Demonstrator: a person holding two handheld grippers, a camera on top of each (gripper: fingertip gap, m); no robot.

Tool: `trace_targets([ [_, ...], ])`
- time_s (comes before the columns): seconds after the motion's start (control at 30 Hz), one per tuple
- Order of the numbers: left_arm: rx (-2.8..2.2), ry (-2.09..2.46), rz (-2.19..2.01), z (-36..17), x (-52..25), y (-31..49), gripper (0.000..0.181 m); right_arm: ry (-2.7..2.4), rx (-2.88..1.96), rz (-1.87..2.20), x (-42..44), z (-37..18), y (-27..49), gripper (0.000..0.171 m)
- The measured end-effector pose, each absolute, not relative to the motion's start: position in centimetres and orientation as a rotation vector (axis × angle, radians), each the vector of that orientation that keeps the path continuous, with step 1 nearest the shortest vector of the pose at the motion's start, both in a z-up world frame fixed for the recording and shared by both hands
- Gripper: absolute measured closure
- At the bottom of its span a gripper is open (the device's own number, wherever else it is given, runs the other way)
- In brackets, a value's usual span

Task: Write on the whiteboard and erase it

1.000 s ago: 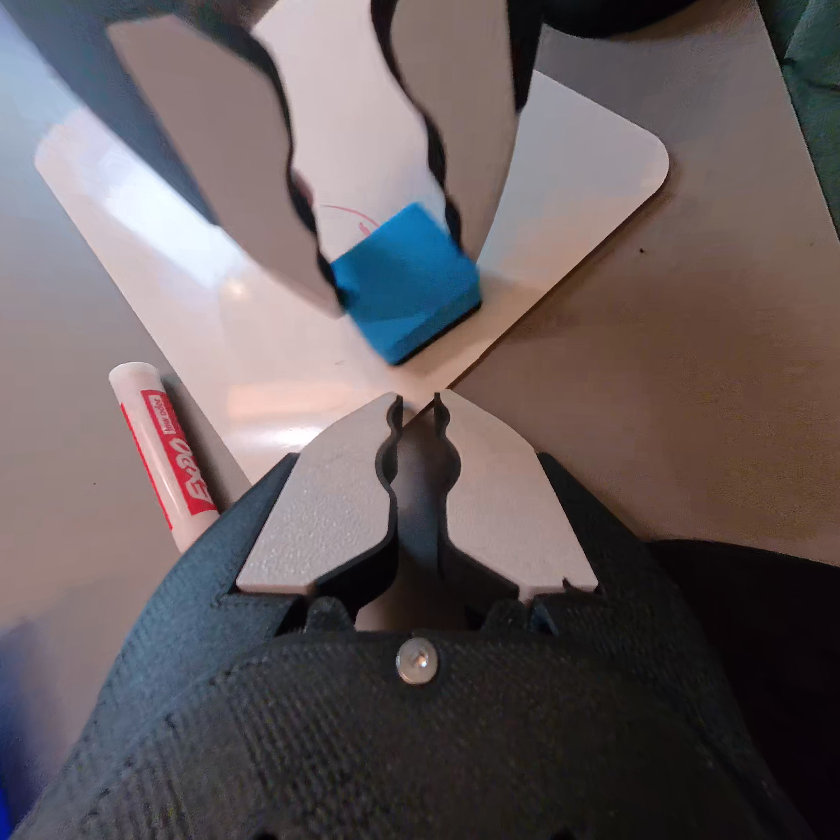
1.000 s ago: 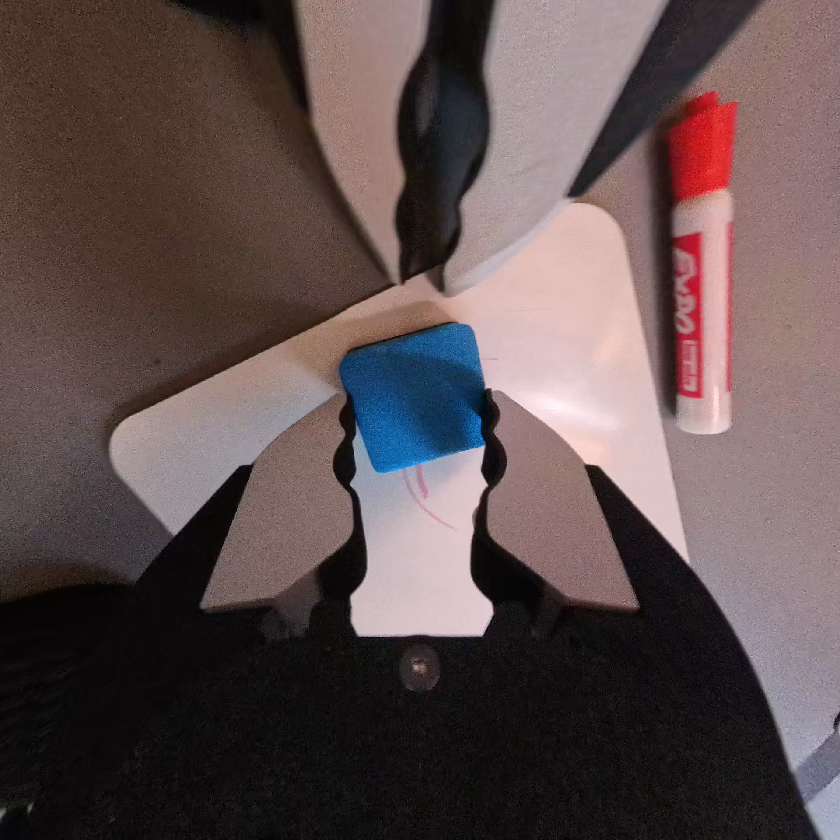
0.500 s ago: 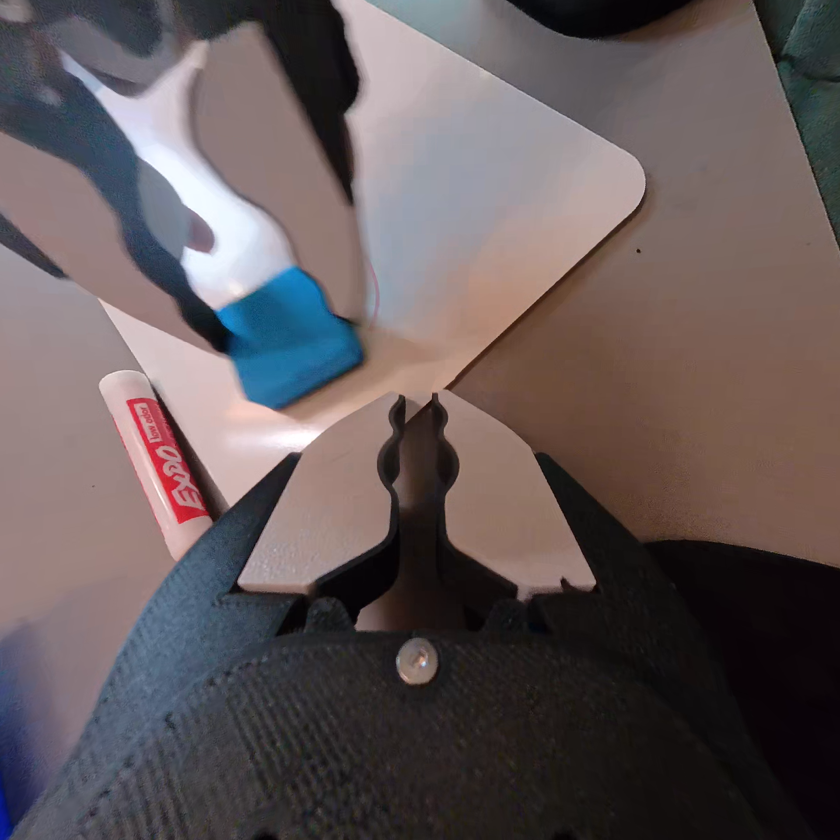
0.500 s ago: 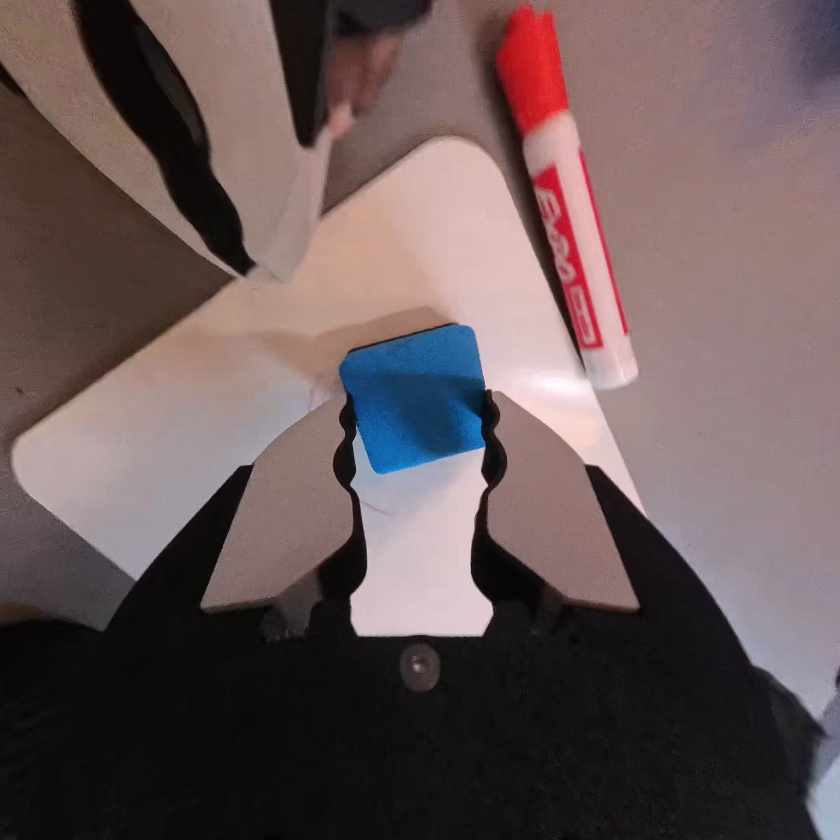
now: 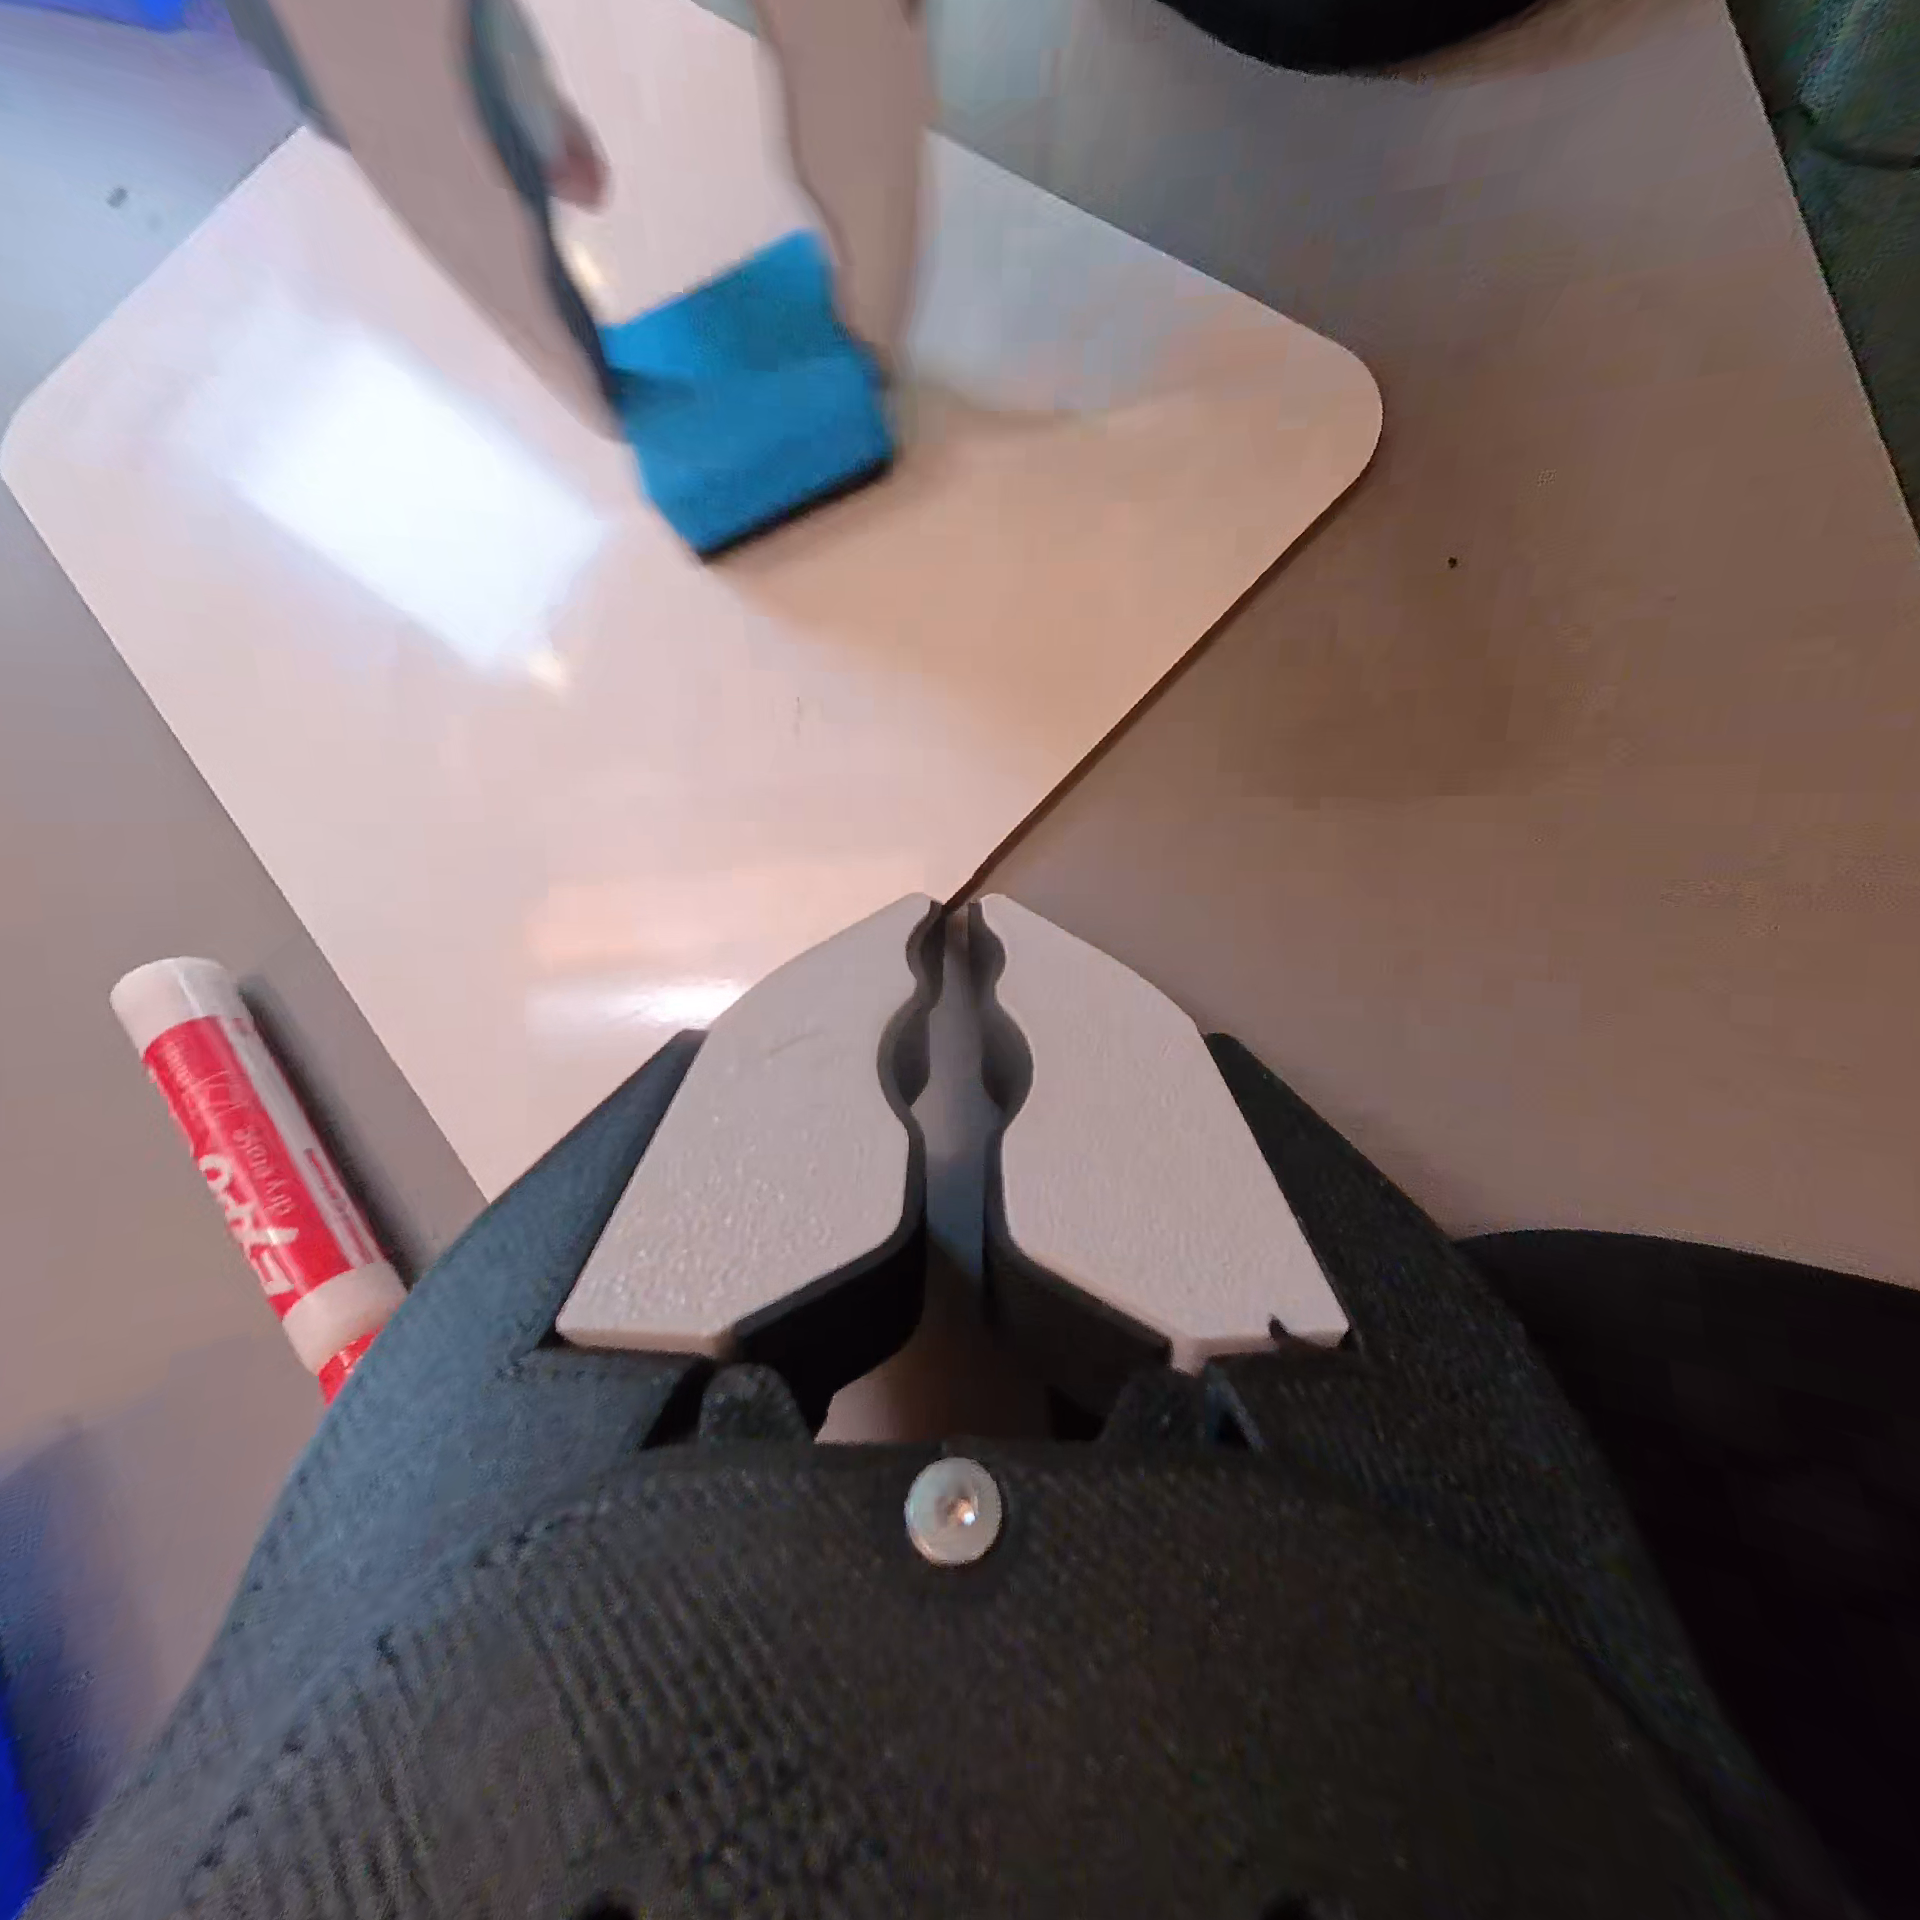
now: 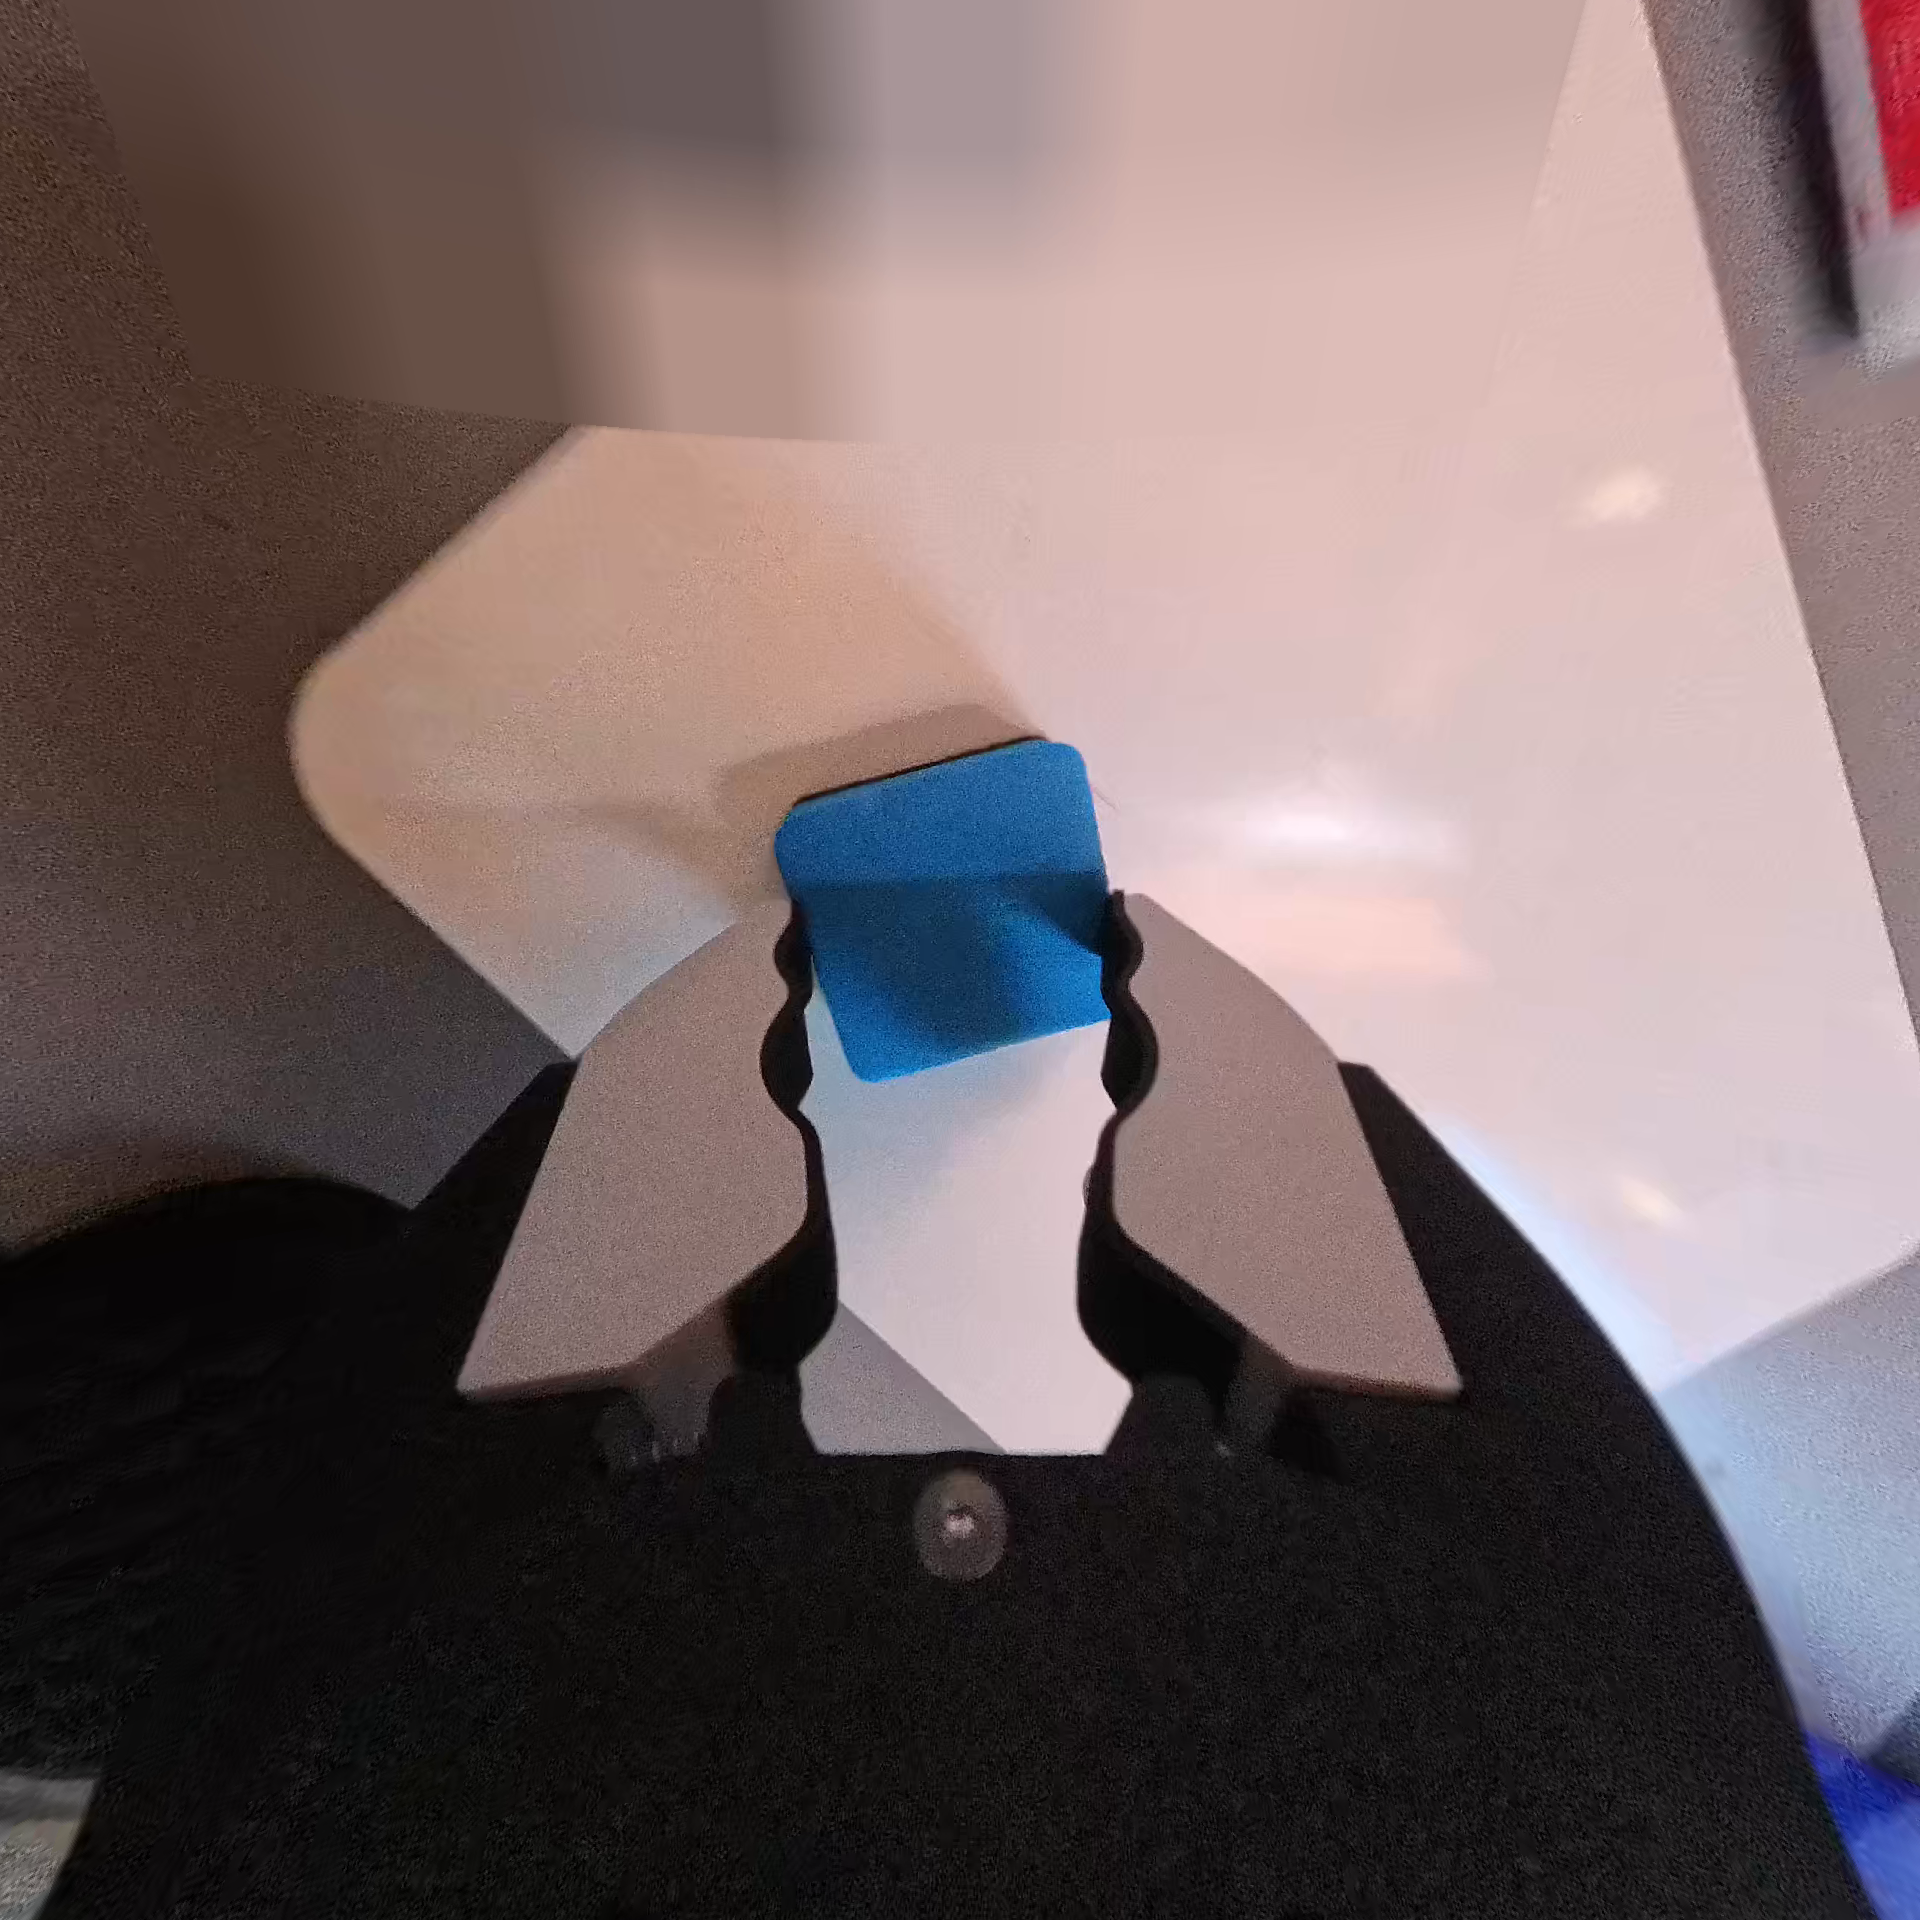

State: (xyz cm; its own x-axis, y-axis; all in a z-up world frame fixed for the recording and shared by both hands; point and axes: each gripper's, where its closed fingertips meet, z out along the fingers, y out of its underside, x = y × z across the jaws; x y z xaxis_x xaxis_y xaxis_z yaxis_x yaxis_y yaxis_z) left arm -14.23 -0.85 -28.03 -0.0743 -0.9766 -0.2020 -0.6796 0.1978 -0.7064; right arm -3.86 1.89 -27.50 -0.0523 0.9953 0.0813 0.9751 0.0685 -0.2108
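Erasing phase is judged well along — the blue eraser [image 6: 940, 909] is clamped between the fingers of the right gripper [image 6: 951, 914] and pressed flat on the whiteboard [image 5: 436, 665]. No marker strokes are seen on the bare board in either view, so writing is judged done and the wipe nearly finished; the patch under the eraser is hidden and the far part of the right wrist view is blurred, so leftover ink there cannot be ruled out.

The left gripper [image 5: 958, 909] is held with its jaws nearly closed on nothing, its tips at the near corner of the board; whether that corner is actually pinned cannot be told.

In the left wrist view the eraser sits on the far half of the board, nearer its right edge. Open board is left to the left and near side for more strokes — less room toward the rounded right corner, where an overshoot would run off onto the table [image 5: 1558, 831]. The red marker [image 5: 255, 1174] lies on the table just beside the board's near-left edge, capped end hidden; it is clear of the wiping path.
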Motion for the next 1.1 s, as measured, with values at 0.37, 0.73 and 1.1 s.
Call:
trace_targets([
  [0.37, -1.545, 1.825, -0.576, -28.0, -14.3, -0.8, 0.176, -2.025, -2.096, 0.159, -3.4, -27.7, 4.8, 0.117],
  [0.73, -1.545, 1.826, -0.569, -28.0, -14.3, -0.9, 0.178, -1.886, -2.129, 0.233, -3.4, -27.8, 8.1, 0.117],
  [1.1, -1.541, 1.833, -0.573, -28.1, -14.3, -1.0, 0.180, -1.933, -2.057, 0.242, -8.1, -27.8, 11.0, 0.117],
])
